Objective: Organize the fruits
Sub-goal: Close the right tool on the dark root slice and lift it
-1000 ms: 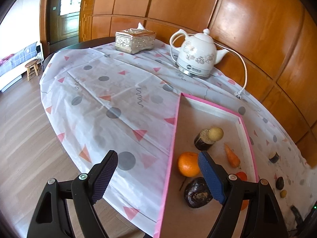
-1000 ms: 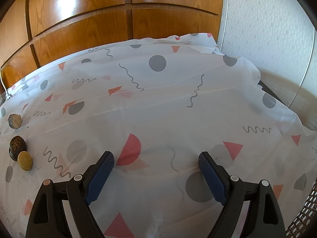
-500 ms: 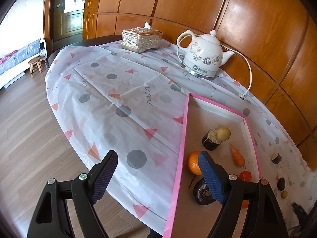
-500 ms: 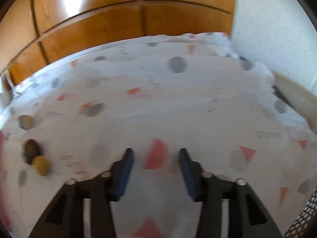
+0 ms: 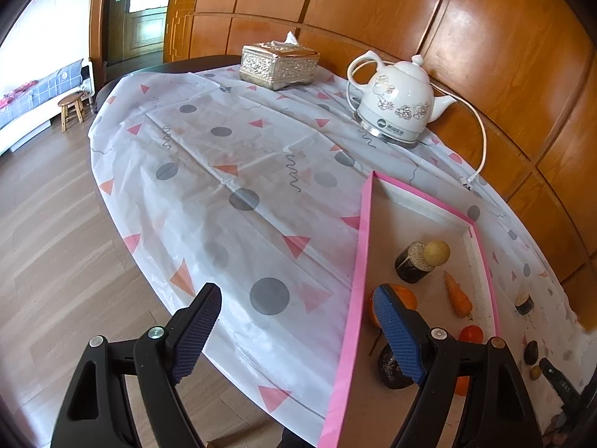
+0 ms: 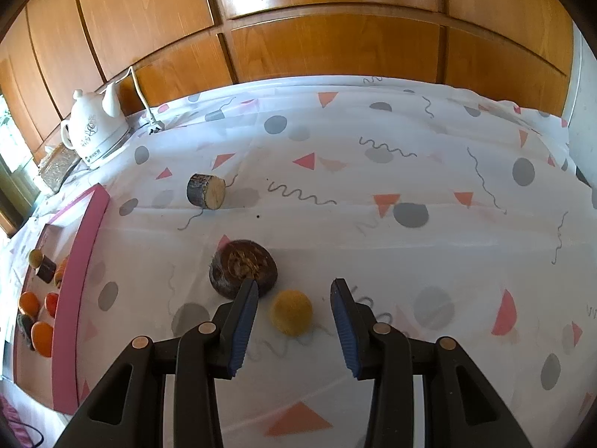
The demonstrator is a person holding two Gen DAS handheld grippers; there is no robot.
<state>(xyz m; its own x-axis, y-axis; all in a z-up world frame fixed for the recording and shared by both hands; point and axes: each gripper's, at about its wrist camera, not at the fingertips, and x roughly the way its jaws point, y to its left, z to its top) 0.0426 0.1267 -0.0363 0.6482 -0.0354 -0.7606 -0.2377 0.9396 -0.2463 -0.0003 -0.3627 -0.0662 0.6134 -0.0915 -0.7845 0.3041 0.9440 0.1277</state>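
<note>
Left wrist view: your left tongs [image 5: 294, 330] hang released at lower centre over the table [image 5: 209, 201], the right pad overlapping the orange [image 5: 405, 298] in the pink-rimmed tray [image 5: 360, 261].

Right wrist view: your right tongs [image 6: 294, 330] have just narrowed, gripping nothing; the yellow fruit [image 6: 291, 311] lies between the pads, untouched, just right of the dark brown fruit [image 6: 242, 272].

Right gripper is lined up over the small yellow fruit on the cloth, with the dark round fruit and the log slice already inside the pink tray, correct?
Not quite. In the right wrist view the right gripper frames the small yellow fruit, but the dark round fruit and the log slice lie on the cloth, outside the pink tray.
</note>
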